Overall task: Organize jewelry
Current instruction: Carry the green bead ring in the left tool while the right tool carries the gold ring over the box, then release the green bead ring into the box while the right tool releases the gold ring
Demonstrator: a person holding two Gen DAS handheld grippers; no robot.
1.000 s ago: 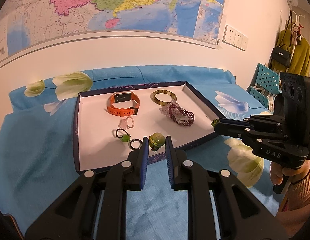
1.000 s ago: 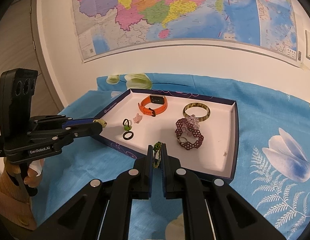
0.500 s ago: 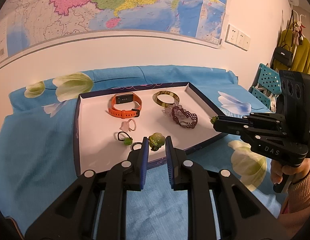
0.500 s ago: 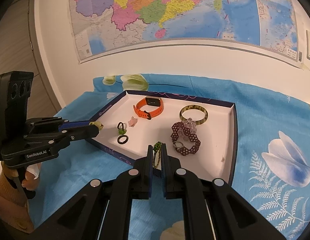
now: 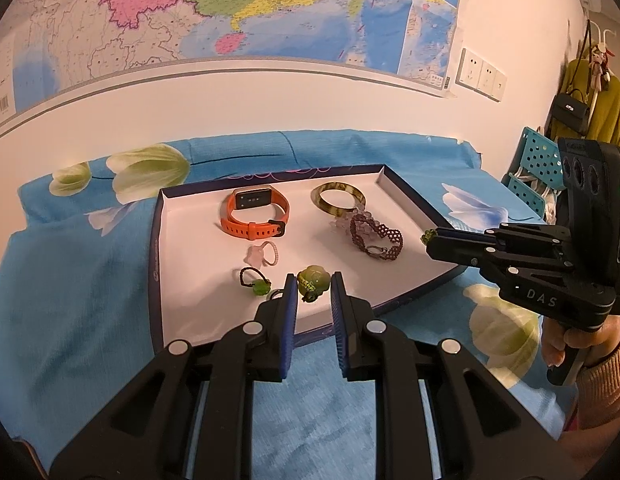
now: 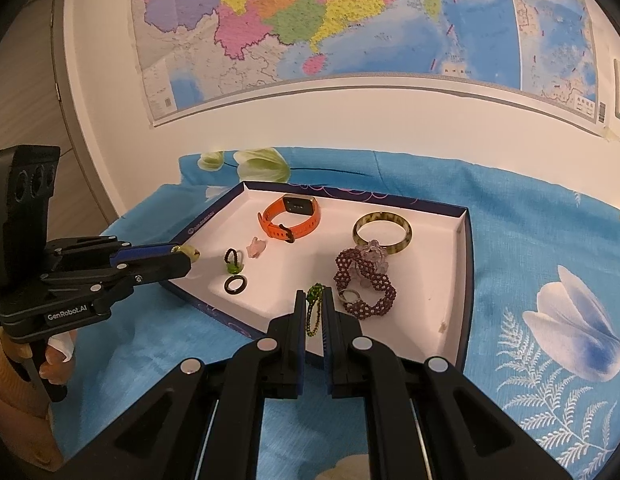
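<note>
Shallow box tray (image 6: pixel 466 264) with white floor and dark blue rim sits on a surface under a blue floral cloth (image 6: pixel 550 240), one wall map (image 6: pixel 350 20) behind. Left gripper (image 5: pixel 314 294) at the tray's near-left edge, fingers narrow, clamped on one pale green carved bead piece (image 5: pixel 315 278) held above the tray floor; the other view shows the same piece at its tip. Inside the tray, left to right in the right wrist view: one small dark ring with a green bead (image 6: pixel 233 262), one plain black ring (image 6: pixel 235 284) just in front of it, one pale pink ring (image 6: pixel 256 247), one orange smartwatch (image 6: pixel 290 218) toward the back, one maroon beaded bracelet (image 6: pixel 364 280) with a small metal ring (image 6: pixel 350 296) at its near end, one clear pink bead cluster (image 6: pixel 374 251) touching it, one olive bangle (image 6: pixel 382 230) behind. That's nine pieces lying there or held. Right gripper (image 6: pixel 314 308) over the tray's near edge, fingers nearly together, pinching one green beaded ring (image 6: pixel 315 304) upright between them. One hand (image 5: pixel 566 340) with a ribbed sleeve grips the right handle.
</note>
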